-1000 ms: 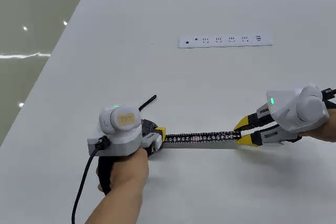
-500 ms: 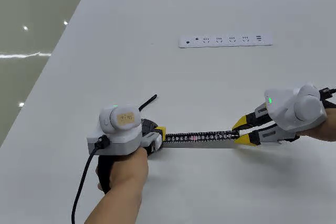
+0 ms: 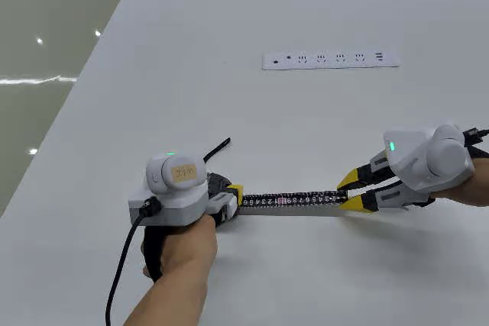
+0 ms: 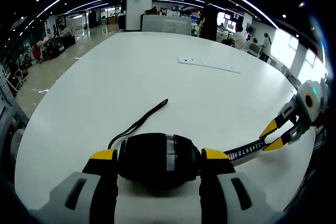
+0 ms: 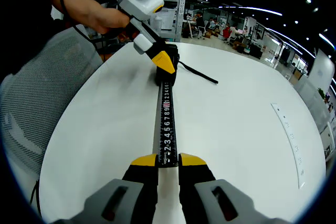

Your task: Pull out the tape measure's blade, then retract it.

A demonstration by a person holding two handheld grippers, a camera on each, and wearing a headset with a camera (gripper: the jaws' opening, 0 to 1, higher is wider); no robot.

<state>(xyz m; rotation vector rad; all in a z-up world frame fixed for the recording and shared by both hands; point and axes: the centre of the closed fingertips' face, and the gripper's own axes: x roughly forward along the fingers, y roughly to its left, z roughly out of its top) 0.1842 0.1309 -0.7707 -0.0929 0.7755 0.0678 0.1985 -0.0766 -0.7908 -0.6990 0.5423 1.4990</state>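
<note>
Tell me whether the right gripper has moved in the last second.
Yes, slightly: the right gripper, pinching the blade, has edged leftward against the power strip, toward the tape measure's case.

Matt, smooth white bench; dull black plastic case with a shiny metallic band; smooth printed blade; glossy, light-reflecting floor.

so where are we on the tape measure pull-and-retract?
Done: the left tool is shut on the black round tape measure case, and the black numbered blade is drawn out across the white table. In hand: the right tool pinches the blade's tip, holding it straight. Left: retracting it into the case. I can't tell whether the pull-out is finished.
</note>
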